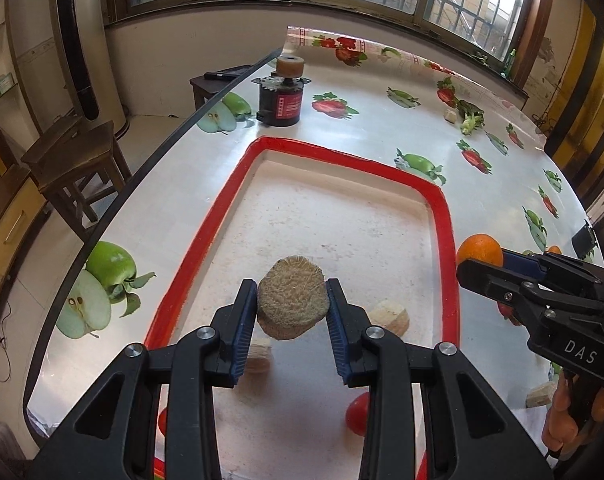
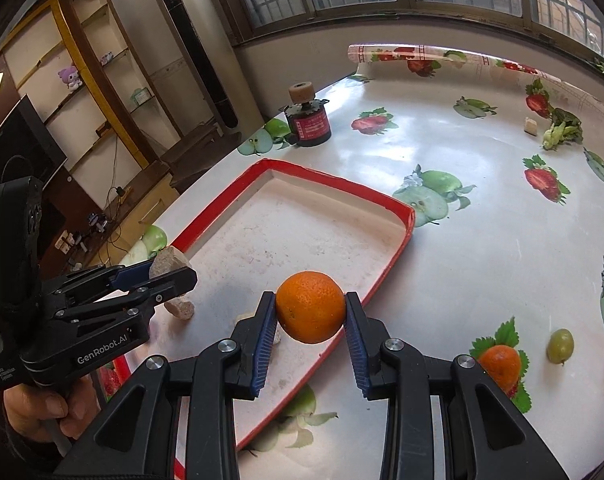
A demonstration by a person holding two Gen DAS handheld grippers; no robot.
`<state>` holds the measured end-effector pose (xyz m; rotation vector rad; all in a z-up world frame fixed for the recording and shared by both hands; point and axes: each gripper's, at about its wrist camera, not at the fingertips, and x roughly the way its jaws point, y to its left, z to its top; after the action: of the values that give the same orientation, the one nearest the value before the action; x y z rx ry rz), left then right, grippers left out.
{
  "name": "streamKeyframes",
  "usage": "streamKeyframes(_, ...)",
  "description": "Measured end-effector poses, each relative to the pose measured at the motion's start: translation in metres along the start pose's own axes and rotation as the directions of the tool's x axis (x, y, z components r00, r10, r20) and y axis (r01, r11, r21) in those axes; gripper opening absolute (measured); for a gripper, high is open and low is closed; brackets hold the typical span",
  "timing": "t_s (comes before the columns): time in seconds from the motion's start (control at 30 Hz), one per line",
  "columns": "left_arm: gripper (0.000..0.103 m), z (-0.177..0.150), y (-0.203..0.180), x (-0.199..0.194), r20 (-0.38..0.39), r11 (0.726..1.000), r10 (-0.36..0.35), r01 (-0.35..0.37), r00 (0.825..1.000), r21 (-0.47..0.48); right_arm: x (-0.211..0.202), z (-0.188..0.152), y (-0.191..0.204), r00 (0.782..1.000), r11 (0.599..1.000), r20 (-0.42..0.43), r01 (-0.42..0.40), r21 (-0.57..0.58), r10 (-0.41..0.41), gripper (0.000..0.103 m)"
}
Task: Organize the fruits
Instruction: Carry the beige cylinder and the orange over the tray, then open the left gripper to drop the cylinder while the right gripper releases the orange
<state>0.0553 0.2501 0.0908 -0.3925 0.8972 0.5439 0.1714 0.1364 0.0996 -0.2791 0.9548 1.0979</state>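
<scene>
Right gripper is clamping an orange, carrying it above the near rim of the red tray. Left gripper is gripping a rough tan chunk over the tray floor. Transport step, I judge; next, lowering and releasing inside. Tray is holding pale chunks and a red fruit. More fruit is waiting on the table.

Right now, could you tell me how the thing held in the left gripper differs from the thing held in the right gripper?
The tan chunk in the left gripper is pale, rough and fibrous; the orange in the right gripper is bright and smooth-skinned. The tan chunk has flat faces like a thick disc, while the orange is round. Both are pinched between blue-padded fingers and held above the red-rimmed tray.
</scene>
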Motion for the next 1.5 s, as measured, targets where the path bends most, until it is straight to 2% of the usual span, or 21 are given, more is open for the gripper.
streamKeyframes(0.33, 0.032, 0.006, 0.017, 0.022, -0.039, 0.999, 0.028, -0.029, 0.999, -0.014, 0.038, 0.015, 0.012, 0.999, 1.0, -0.047, 0.011, -0.028, -0.013, 0.034)
streamKeyframes(0.87, 0.032, 0.007, 0.017, 0.054, -0.119, 0.998, 0.053, -0.056, 0.991, -0.019, 0.086, 0.015, 0.013, 0.992, 0.996, -0.121, 0.035, -0.076, -0.044, 0.037)
streamKeyframes(0.97, 0.034, 0.005, 0.018, 0.054, -0.13, 0.998, 0.058, -0.062, 0.99, -0.026, 0.086, 0.014, 0.017, 0.991, 0.994, -0.126, 0.043, -0.096, -0.055, 0.038)
streamKeyframes(1.07, 0.046, 0.003, 0.018, 0.051, -0.135, 0.997, 0.066, -0.07, 0.989, -0.03, 0.081, 0.013, 0.016, 0.992, 0.995, -0.12, 0.038, -0.09, -0.049, 0.039)
streamKeyframes(1.2, 0.048, -0.003, 0.015, 0.043, -0.128, 0.997, 0.07, -0.073, 0.989, -0.023, 0.065, 0.015, 0.014, 0.994, 0.996, -0.097, 0.045, -0.076, -0.053, 0.052)
streamKeyframes(1.27, 0.051, -0.006, 0.013, 0.039, -0.126, 0.997, 0.068, -0.071, 0.99, -0.018, 0.053, 0.015, 0.014, 0.996, 0.996, -0.074, 0.047, -0.076, -0.052, 0.053)
streamKeyframes(1.33, 0.062, -0.008, 0.01, 0.034, -0.117, 0.997, 0.072, -0.074, 0.991, -0.016, 0.04, 0.014, 0.012, 0.997, 0.997, -0.053, 0.046, -0.07, -0.05, 0.057)
streamKeyframes(1.5, 0.062, -0.012, 0.002, 0.023, -0.098, 0.998, 0.061, -0.062, 0.993, -0.004, 0.014, 0.008, 0.009, 0.999, 0.997, -0.018, 0.048, -0.061, -0.049, 0.059)
